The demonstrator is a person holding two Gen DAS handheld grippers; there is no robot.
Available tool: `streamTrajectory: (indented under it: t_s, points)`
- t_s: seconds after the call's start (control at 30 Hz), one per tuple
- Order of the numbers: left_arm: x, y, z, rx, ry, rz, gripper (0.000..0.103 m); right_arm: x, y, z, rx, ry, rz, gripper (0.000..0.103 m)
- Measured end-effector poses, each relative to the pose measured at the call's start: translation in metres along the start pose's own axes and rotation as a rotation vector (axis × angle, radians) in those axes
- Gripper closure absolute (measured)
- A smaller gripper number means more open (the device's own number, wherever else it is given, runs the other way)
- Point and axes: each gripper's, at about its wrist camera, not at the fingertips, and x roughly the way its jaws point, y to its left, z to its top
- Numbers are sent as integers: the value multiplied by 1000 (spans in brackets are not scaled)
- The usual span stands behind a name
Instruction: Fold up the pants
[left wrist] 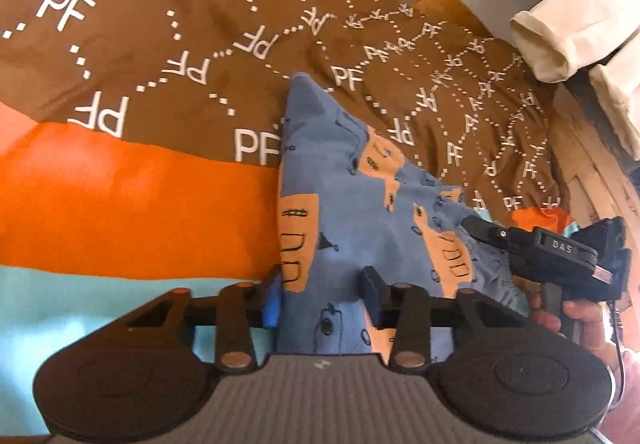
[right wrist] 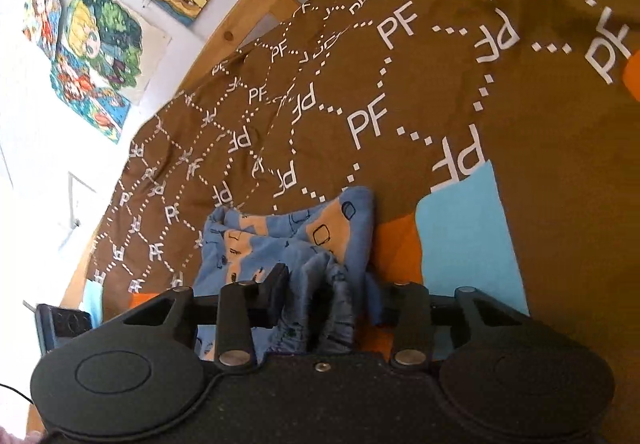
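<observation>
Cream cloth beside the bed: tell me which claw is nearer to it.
Right. The right claw is on the pants on the side toward the cream cloth; the left claw grips the pants farther away, by the orange stripe.

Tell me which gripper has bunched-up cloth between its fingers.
The right gripper: the pants pucker into ridges between its fingers, while the left gripper spans smooth, flat cloth.

Blue pants (left wrist: 340, 179) lie on the brown patterned bedcover (left wrist: 160, 55).
</observation>
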Motion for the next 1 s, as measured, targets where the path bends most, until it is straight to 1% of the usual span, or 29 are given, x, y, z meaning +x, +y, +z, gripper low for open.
streamTrajectory:
  t_s: [0.03, 0.07, 0.13, 0.2, 0.3, 0.43, 0.5, 0.57, 0.7, 0.77, 0.87, 1.0]
  points:
    - [0, 1, 0, -10, 2, 7, 69, 0, 3, -1, -14, -4, -17, 66]
    - [0, 1, 1, -20, 3, 11, 71, 0, 8, -3, -41, -11, -43, 67]
    - [-1, 1, 1, -37, 0, 24, 79, 0, 21, -9, -95, -33, -91, 73]
    - [-4, -3, 0, -36, -15, 40, 84, -2, 34, -16, -156, -63, -136, 76]
    - [-10, -12, -3, -6, -46, 65, 87, -4, 56, -24, -265, -96, -199, 81]
    - [-22, -29, -6, 57, -92, 98, 89, -7, 87, -35, -461, -131, -271, 83]
    - [-29, -35, -6, 75, -117, 100, 89, -12, 96, -38, -508, -155, -272, 84]
    - [-37, -39, -4, 85, -141, 91, 90, -17, 103, -37, -527, -180, -266, 84]
    - [-50, -48, 9, 116, -210, 91, 90, -25, 115, -27, -560, -220, -243, 84]
    - [-51, -52, 22, 127, -236, 101, 90, -26, 121, -16, -585, -243, -232, 84]
    - [-47, -53, 45, 129, -264, 110, 90, -21, 127, 10, -607, -261, -204, 84]
    - [-32, -49, 73, 120, -302, 133, 90, 2, 130, 51, -638, -266, -185, 84]
